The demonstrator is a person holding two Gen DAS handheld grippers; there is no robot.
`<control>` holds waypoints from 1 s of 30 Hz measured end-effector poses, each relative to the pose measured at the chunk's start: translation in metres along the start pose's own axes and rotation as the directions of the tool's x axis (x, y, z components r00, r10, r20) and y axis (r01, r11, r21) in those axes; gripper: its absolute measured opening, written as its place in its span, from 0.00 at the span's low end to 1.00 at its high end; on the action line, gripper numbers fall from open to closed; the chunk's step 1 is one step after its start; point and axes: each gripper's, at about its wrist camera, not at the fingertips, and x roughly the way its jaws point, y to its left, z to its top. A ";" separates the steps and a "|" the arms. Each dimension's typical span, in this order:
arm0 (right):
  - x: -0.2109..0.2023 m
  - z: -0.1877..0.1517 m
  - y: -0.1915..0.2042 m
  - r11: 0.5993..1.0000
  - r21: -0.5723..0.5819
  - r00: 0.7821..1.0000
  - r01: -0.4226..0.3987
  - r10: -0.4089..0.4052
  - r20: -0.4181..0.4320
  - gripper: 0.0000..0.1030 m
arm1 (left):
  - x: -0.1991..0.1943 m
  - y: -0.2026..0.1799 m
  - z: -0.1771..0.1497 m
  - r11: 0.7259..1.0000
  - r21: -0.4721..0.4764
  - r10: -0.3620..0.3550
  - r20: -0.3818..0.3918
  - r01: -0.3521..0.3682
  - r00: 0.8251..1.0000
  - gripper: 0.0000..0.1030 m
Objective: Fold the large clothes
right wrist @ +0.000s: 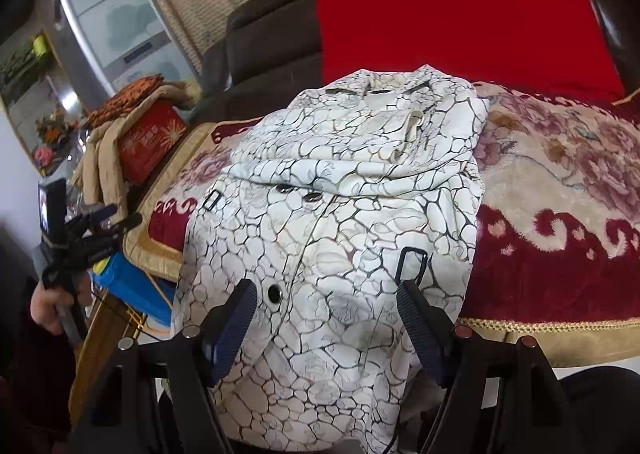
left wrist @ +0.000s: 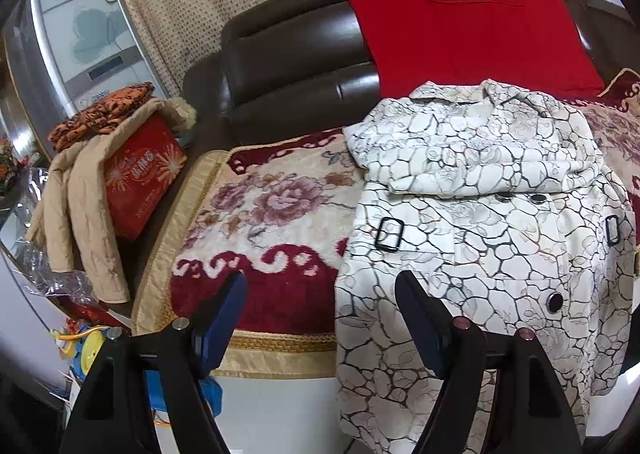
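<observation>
A white coat (left wrist: 480,222) with a dark crackle print, black buckles and round buttons lies folded over on the sofa's floral red and cream blanket (left wrist: 272,198), its hem hanging over the front edge. My left gripper (left wrist: 322,280) is open at the coat's left edge, its right finger in front of the fabric and nothing pinched. In the right wrist view the coat (right wrist: 340,182) fills the middle. My right gripper (right wrist: 326,288) hovers open over its lower part, pads apart from the cloth. The left gripper (right wrist: 94,230) shows at far left, held by a hand (right wrist: 48,306).
A red folded garment (left wrist: 472,22) is draped on the brown leather sofa back (left wrist: 288,54). To the left, a beige padded jacket (left wrist: 80,206) and an orange patterned cloth (left wrist: 104,114) rest on a red box (left wrist: 140,182). A blue object (right wrist: 132,286) sits on the floor.
</observation>
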 end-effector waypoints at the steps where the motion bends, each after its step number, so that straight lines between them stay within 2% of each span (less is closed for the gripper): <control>1: -0.001 0.000 0.002 1.000 -0.008 1.000 -0.005 0.005 -0.002 0.74 | -0.001 0.002 0.000 1.000 -0.002 0.005 0.002 -0.005 1.000 0.75; 10: 0.004 0.000 0.013 0.999 -0.030 0.999 -0.028 0.027 -0.022 0.74 | -0.004 0.015 -0.001 0.999 -0.032 0.033 -0.002 -0.033 0.999 0.75; 25: 0.015 -0.006 0.011 0.999 -0.023 0.997 -0.034 0.032 -0.069 0.74 | 0.001 0.016 0.000 0.998 -0.029 0.047 -0.011 -0.047 0.999 0.75; 28: 0.018 -0.007 0.009 0.999 -0.018 0.996 -0.035 0.033 -0.081 0.74 | 0.006 0.014 -0.003 0.999 -0.023 0.035 -0.032 -0.036 0.999 0.75; 30: 0.021 -0.009 0.005 0.999 0.004 0.994 -0.042 0.042 -0.101 0.74 | 0.015 0.013 -0.009 1.000 -0.017 0.013 -0.072 -0.014 0.997 0.79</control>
